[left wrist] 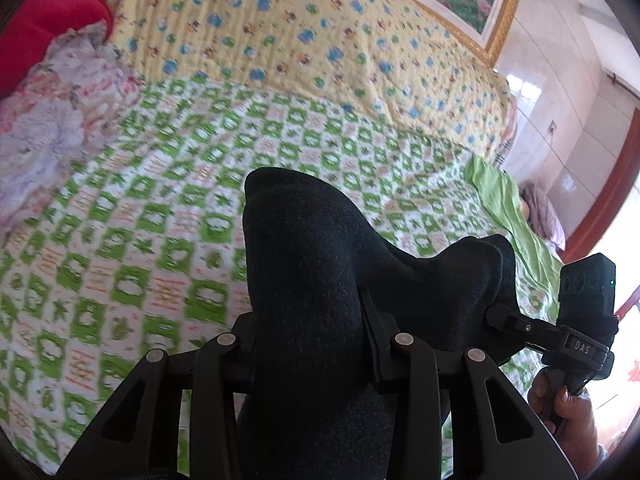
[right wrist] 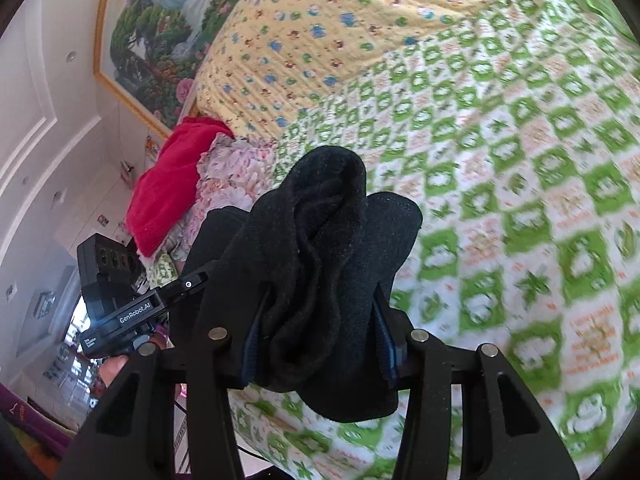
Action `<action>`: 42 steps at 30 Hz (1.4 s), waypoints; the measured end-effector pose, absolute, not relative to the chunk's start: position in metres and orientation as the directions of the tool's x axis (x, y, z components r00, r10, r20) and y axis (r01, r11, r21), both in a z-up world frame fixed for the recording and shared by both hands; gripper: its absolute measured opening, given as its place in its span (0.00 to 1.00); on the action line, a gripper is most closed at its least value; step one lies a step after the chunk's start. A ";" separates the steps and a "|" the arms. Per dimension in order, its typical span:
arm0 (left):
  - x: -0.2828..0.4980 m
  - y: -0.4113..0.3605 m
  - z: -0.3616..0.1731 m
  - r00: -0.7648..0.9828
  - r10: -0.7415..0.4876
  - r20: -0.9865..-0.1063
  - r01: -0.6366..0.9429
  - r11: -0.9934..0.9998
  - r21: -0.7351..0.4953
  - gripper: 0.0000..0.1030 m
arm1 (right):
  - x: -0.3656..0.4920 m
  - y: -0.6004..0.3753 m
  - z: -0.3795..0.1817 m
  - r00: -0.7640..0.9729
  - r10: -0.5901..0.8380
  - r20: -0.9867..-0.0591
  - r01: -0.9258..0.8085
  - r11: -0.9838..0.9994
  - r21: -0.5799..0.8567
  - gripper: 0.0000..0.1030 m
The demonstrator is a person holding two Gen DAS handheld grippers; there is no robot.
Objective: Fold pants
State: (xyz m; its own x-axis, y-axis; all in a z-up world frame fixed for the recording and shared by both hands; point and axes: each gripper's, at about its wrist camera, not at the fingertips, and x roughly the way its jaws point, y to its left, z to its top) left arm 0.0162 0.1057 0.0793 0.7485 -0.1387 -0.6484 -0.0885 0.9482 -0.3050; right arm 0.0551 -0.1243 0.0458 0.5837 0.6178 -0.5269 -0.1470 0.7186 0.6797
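Observation:
The black pants are bunched and lifted above the bed, and the thick fabric hides most of both fingers of my left gripper, which is shut on it. To the right, the same cloth stretches to the other gripper, held in a person's hand. In the right wrist view a folded wad of the pants fills my right gripper, shut on the cloth, with blue pads pressing its sides. The left gripper shows at the left edge, clamping the fabric.
A green-and-white checked sheet covers the bed. A yellow patterned quilt lies at the far side. A red blanket and floral bedding are piled at one end, a green cloth at the other. A framed painting hangs behind.

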 end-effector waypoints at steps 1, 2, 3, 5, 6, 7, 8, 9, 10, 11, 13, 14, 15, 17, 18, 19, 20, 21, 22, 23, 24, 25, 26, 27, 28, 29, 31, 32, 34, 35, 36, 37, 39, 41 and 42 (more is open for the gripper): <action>0.012 0.113 0.083 0.758 -0.117 -0.642 -0.107 0.948 -0.299 0.37 | 0.062 -0.117 0.049 0.577 0.627 -0.523 -0.168 0.718 0.676 0.47; 0.010 0.118 0.086 0.763 -0.099 -0.638 -0.123 0.948 -0.294 0.37 | 0.067 -0.112 0.051 0.572 0.634 -0.521 -0.183 0.718 0.672 0.47; 0.008 0.122 0.088 0.769 -0.086 -0.634 -0.136 0.946 -0.294 0.37 | 0.073 -0.106 0.053 0.566 0.642 -0.517 -0.203 0.717 0.667 0.47; 0.003 0.135 0.093 0.780 -0.054 -0.624 -0.168 0.942 -0.292 0.37 | 0.085 -0.094 0.057 0.554 0.659 -0.509 -0.239 0.711 0.661 0.47; 0.002 0.141 0.096 0.782 -0.043 -0.622 -0.180 0.940 -0.290 0.37 | 0.091 -0.087 0.058 0.547 0.668 -0.504 -0.256 0.707 0.659 0.47; -0.001 0.149 0.099 0.786 -0.023 -0.617 -0.199 0.937 -0.287 0.37 | 0.097 -0.081 0.059 0.540 0.677 -0.501 -0.271 0.703 0.658 0.47; -0.002 0.154 0.100 0.789 -0.011 -0.615 -0.209 0.935 -0.285 0.37 | 0.103 -0.075 0.060 0.532 0.685 -0.498 -0.286 0.698 0.656 0.47; -0.004 0.159 0.102 0.791 0.001 -0.612 -0.220 0.933 -0.283 0.37 | 0.108 -0.069 0.061 0.525 0.692 -0.496 -0.300 0.695 0.653 0.47; -0.005 0.166 0.103 0.794 0.019 -0.608 -0.236 0.931 -0.279 0.37 | 0.114 -0.064 0.062 0.519 0.697 -0.495 -0.312 0.693 0.650 0.47; -0.005 0.171 0.104 0.795 0.032 -0.606 -0.249 0.928 -0.277 0.37 | 0.120 -0.057 0.062 0.510 0.704 -0.494 -0.327 0.690 0.646 0.47; -0.005 0.180 0.104 0.795 0.051 -0.605 -0.270 0.922 -0.277 0.37 | 0.130 -0.049 0.062 0.500 0.713 -0.492 -0.343 0.685 0.643 0.47; -0.005 0.186 0.104 0.794 0.059 -0.605 -0.281 0.918 -0.279 0.37 | 0.137 -0.043 0.062 0.492 0.718 -0.493 -0.352 0.682 0.641 0.47; -0.004 0.193 0.104 0.795 0.067 -0.603 -0.292 0.914 -0.282 0.37 | 0.141 -0.038 0.062 0.488 0.720 -0.493 -0.358 0.680 0.640 0.47; -0.001 0.202 0.104 0.795 0.083 -0.602 -0.311 0.906 -0.286 0.37 | 0.153 -0.029 0.061 0.474 0.728 -0.495 -0.370 0.675 0.638 0.47; 0.001 0.207 0.103 0.794 0.089 -0.602 -0.319 0.903 -0.287 0.37 | 0.159 -0.024 0.061 0.467 0.730 -0.499 -0.377 0.674 0.635 0.47; 0.002 0.210 0.103 0.793 0.095 -0.602 -0.326 0.900 -0.288 0.37 | 0.165 -0.019 0.060 0.459 0.732 -0.503 -0.385 0.674 0.630 0.47; 0.003 0.216 0.102 0.793 0.102 -0.600 -0.336 0.896 -0.291 0.37 | 0.171 -0.014 0.060 0.453 0.734 -0.506 -0.391 0.674 0.627 0.47; 0.005 0.220 0.101 0.793 0.107 -0.600 -0.343 0.892 -0.294 0.37 | 0.177 -0.010 0.058 0.445 0.736 -0.510 -0.398 0.673 0.623 0.47; 0.007 0.226 0.100 0.792 0.111 -0.601 -0.351 0.887 -0.299 0.37 | 0.182 -0.006 0.057 0.441 0.737 -0.513 -0.402 0.673 0.621 0.47; 0.009 0.231 0.099 0.793 0.115 -0.599 -0.357 0.883 -0.303 0.37 | 0.188 -0.002 0.056 0.436 0.739 -0.514 -0.407 0.672 0.619 0.47; 0.009 0.234 0.098 0.793 0.121 -0.597 -0.365 0.879 -0.307 0.37 | 0.192 0.001 0.055 0.432 0.740 -0.516 -0.411 0.671 0.617 0.47; 0.012 0.240 0.096 0.791 0.125 -0.598 -0.375 0.872 -0.313 0.37 | 0.196 0.004 0.054 0.430 0.741 -0.516 -0.416 0.670 0.615 0.47; 0.014 0.244 0.095 0.790 0.127 -0.600 -0.381 0.868 -0.318 0.37 | 0.201 0.009 0.052 0.428 0.742 -0.516 -0.422 0.669 0.612 0.47; 0.016 0.250 0.093 0.789 0.129 -0.601 -0.387 0.864 -0.323 0.37 | 0.205 0.011 0.051 0.426 0.742 -0.518 -0.425 0.670 0.609 0.47; 0.019 0.252 0.092 0.788 0.132 -0.602 -0.393 0.860 -0.325 0.37 | 0.210 0.015 0.049 0.423 0.740 -0.522 -0.425 0.671 0.607 0.47; 0.022 0.256 0.090 0.786 0.134 -0.604 -0.398 0.857 -0.328 0.37 | 0.215 0.018 0.046 0.421 0.740 -0.525 -0.425 0.672 0.606 0.47; 0.029 0.262 0.087 0.780 0.140 -0.610 -0.411 0.850 -0.330 0.37 | 0.224 0.023 0.043 0.419 0.736 -0.532 -0.425 0.676 0.601 0.47; 0.033 0.267 0.084 0.779 0.143 -0.610 -0.416 0.846 -0.333 0.37 | 0.229 0.026 0.041 0.416 0.735 -0.535 -0.426 0.678 0.600 0.47; 0.039 0.273 0.080 0.772 0.149 -0.618 -0.431 0.838 -0.335 0.37 | 0.238 0.029 0.038 0.415 0.733 -0.538 -0.424 0.680 0.599 0.47; 0.041 0.276 0.077 0.770 0.151 -0.620 -0.436 0.834 -0.338 0.37 | 0.242 0.031 0.036 0.413 0.734 -0.539 -0.424 0.679 0.599 0.47; 0.044 0.280 0.074 0.767 0.154 -0.622 -0.442 0.830 -0.339 0.37 | 0.248 0.034 0.034 0.408 0.734 -0.542 -0.424 0.679 0.600 0.47; 0.046 0.282 0.071 0.764 0.156 -0.626 -0.448 0.827 -0.340 0.37 | 0.252 0.036 0.031 0.403 0.734 -0.546 -0.424 0.679 0.600 0.47; 0.049 0.287 0.063 0.755 0.157 -0.636 -0.461 0.818 -0.345 0.37 | 0.259 0.040 0.025 0.392 0.734 -0.554 -0.423 0.679 0.600 0.47; 0.050 0.291 0.056 0.743 0.157 -0.650 -0.473 0.811 -0.345 0.37 | 0.263 0.044 0.017 0.379 0.732 -0.566 -0.422 0.681 0.599 0.47; 0.051 0.293 0.052 0.719 0.160 -0.677 -0.494 0.803 -0.335 0.37 | 0.265 0.046 0.013 0.370 0.730 -0.575 -0.420 0.683 0.597 0.47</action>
